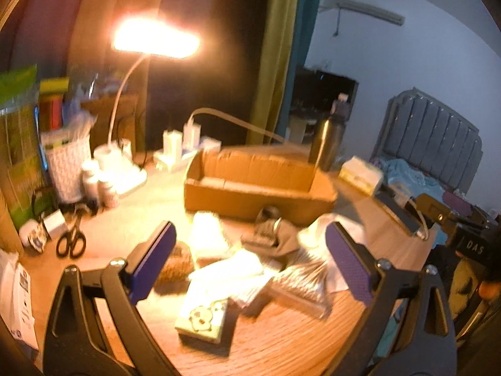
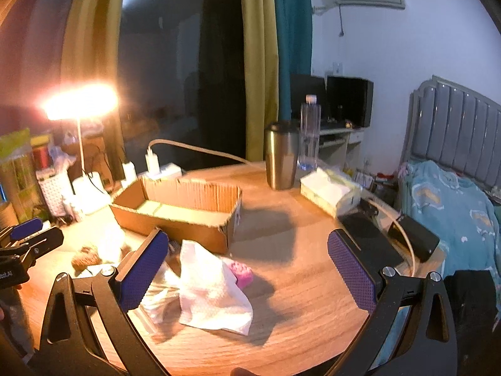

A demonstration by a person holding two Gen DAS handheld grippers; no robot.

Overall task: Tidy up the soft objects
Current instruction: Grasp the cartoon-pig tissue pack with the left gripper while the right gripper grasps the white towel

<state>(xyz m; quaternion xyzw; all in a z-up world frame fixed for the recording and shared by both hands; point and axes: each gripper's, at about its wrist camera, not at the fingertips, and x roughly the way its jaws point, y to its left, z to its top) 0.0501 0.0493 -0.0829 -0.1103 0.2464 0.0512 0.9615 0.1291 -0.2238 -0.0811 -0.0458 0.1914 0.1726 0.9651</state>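
Work is hardly begun: your cardboard box (image 2: 175,210) in the bench's middle looks empty, the soft things (image 1: 238,269) lie before it, and your left tool (image 1: 250,263) and right tool (image 2: 247,269) are both released, grasping nothing.

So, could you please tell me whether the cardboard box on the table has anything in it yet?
Apparently empty: the cardboard box is open-topped, and the right wrist view shows only its bare floor, though the near wall hides part of it.

Warm wood, purple pads

Wood-grain bench (image 2: 297,282); brown cardboard box (image 2: 175,216); white tissue (image 2: 209,294); pink sponge (image 2: 242,272); pale green cartoon-print pack (image 1: 203,319); claw pads (image 2: 141,275) purple, dimpled.
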